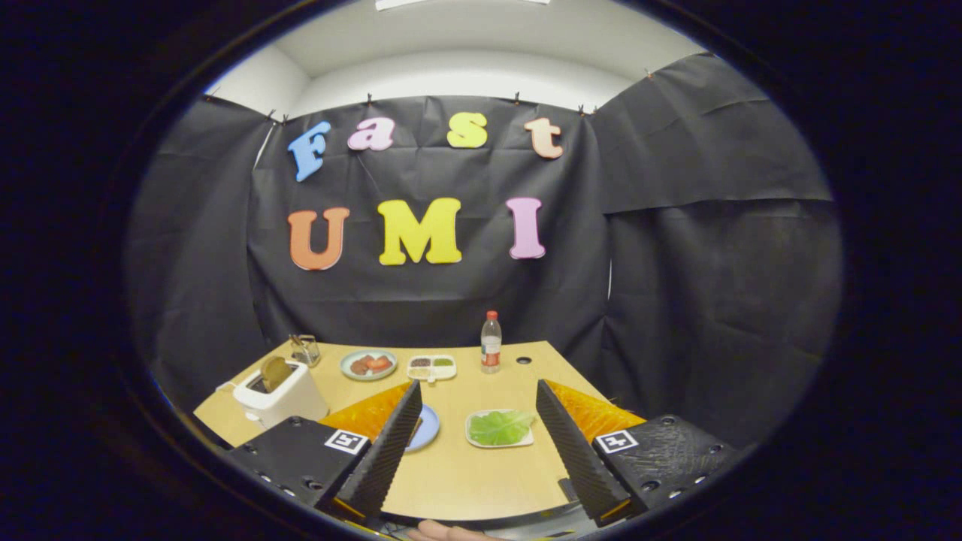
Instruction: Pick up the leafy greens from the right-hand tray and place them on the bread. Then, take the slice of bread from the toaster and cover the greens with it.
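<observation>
My tongs [476, 432] hang wide open over the desk [466, 473], holding nothing. Just ahead between them I see the leafy greens [500, 427], a flat, crinkled bright-green leaf on its white tray [473, 438]. The toaster [282, 391] holds browned bread [276, 372] beyond the left finger.

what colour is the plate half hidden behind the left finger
Light blue plate, seen in the gripper view; the claw is open above the table.

bottle [491, 343]: standing upright on the table [466, 473], far beyond the fingers
round plate [368, 364]: lying beyond the left finger
divided dish [431, 367]: sitting between plate and bottle
</observation>
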